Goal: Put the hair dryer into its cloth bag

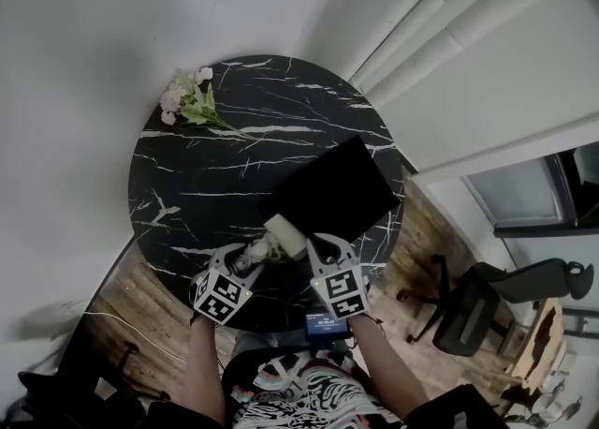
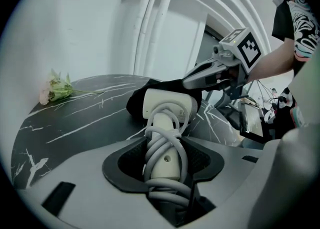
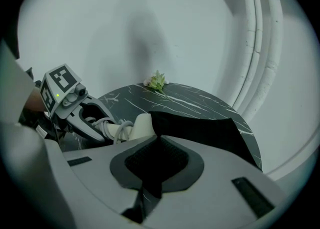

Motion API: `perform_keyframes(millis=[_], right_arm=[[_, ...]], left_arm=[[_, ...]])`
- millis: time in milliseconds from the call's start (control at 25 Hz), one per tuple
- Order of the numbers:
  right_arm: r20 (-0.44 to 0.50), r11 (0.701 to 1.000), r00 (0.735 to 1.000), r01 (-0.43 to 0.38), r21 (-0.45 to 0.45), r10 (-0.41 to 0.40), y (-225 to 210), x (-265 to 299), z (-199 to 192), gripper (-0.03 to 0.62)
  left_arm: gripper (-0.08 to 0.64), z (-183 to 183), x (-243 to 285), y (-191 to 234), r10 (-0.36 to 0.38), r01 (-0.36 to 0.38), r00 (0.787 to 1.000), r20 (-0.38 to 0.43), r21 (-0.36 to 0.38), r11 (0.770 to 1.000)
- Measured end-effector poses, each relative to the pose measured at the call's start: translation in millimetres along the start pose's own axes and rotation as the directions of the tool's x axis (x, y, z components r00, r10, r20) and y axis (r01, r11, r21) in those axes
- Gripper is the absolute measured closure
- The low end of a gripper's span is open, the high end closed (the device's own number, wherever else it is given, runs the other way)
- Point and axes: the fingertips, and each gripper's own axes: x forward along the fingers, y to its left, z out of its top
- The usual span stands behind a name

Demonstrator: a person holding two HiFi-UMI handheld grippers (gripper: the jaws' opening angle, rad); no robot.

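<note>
Head view: the hair dryer [image 1: 284, 233] is held by its cord-wrapped handle in the left gripper's [image 1: 251, 254] half-open jaws, nose at the cloth bag's [image 1: 337, 188] mouth, whose edge is pinched by the nearly closed right gripper [image 1: 323, 251]. Insertion is judged barely begun.

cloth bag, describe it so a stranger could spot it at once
Find the round black marble table. On its right side lies the cloth bag, flat and squarish. Unlike the veined tabletop it is plain matte black, with the white hair dryer at its near edge.
</note>
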Motion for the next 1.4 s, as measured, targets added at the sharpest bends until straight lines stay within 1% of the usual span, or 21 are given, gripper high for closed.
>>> perform_keyframes(millis=[200, 400, 560, 720, 920, 960, 1000, 1040, 1080, 1160, 1240, 1280, 1400], right_arm=[[-0.003, 1.0, 1.0, -0.019, -0.005, 0.019, 5.1, 0.1, -1.9, 0.565], [-0.007, 0.999, 0.999, -0.032, -0.005, 0.032, 5.8, 0.0, -3.1, 0.565], [-0.006, 0.999, 0.999, -0.043, -0.003, 0.043, 6.1, -0.2, -2.7, 0.565], [-0.01, 0.999, 0.999, -0.052, 0.001, 0.052, 7.1, 1.3, -2.9, 0.565], [-0.015, 0.998, 0.998, -0.061, -0.006, 0.06, 7.6, 3.6, -2.1, 0.565], [-0.017, 0.998, 0.998, -0.06, -0.007, 0.06, 7.0, 4.6, -2.5, 0.565], [-0.02, 0.998, 0.998, -0.06, -0.006, 0.06, 6.6, 5.5, -3.2, 0.565], [-0.023, 0.998, 0.998, -0.059, -0.005, 0.059, 6.4, 6.3, -3.8, 0.565], [-0.025, 0.998, 0.998, -0.059, -0.006, 0.059, 6.3, 6.8, -4.1, 0.565], [-0.027, 0.998, 0.998, -0.058, -0.01, 0.058, 6.9, 7.3, -3.7, 0.565], [-0.027, 0.998, 0.998, -0.058, -0.013, 0.057, 7.5, 7.5, -2.9, 0.565], [-0.028, 0.998, 0.998, -0.057, -0.014, 0.057, 7.3, 7.5, -2.6, 0.565], [-0.03, 0.998, 0.998, -0.055, -0.014, 0.055, 7.1, 7.2, -2.4, 0.565]], left_arm=[[0.345, 11.7, 13.4, 0.5, 0.015, -0.015, 1.0, -0.002, 0.005, 1.0], [0.345, 18.1, 26.5, 1.0, 0.012, -0.012, 1.0, -0.017, 0.019, 1.0], [0.345, 23.7, 34.7, 2.6, 0.012, -0.011, 1.0, -0.014, 0.025, 1.0], [0.344, 27.4, 44.8, 4.1, 0.034, -0.033, 0.999, -0.016, 0.064, 0.997], [0.334, 19.0, 50.6, 6.7, 0.102, -0.097, 0.995, -0.022, 0.159, 0.982], [0.297, 19.1, 50.2, 7.6, 0.116, -0.112, 0.993, -0.018, 0.168, 0.979], [0.238, 19.8, 48.3, 8.8, 0.131, -0.127, 0.991, -0.01, 0.172, 0.977], [0.216, 20.4, 45.1, 9.9, 0.144, -0.142, 0.99, -0.001, 0.171, 0.975], [0.21, 19.8, 41.1, 10.3, 0.152, -0.15, 0.988, 0.003, 0.17, 0.974], [0.21, 10.4, 31.6, 9.1, 0.157, -0.151, 0.987, -0.02, 0.189, 0.97], [0.21, -8.5, 21.2, 8.2, 0.17, -0.152, 0.983, -0.062, 0.228, 0.962], [0.21, -17.5, 16.3, 8.4, 0.178, -0.157, 0.981, -0.074, 0.234, 0.96], [0.219, -32.8, 3.0, 11.8, 0.209, -0.191, 0.975, -0.078, 0.198, 0.961]])
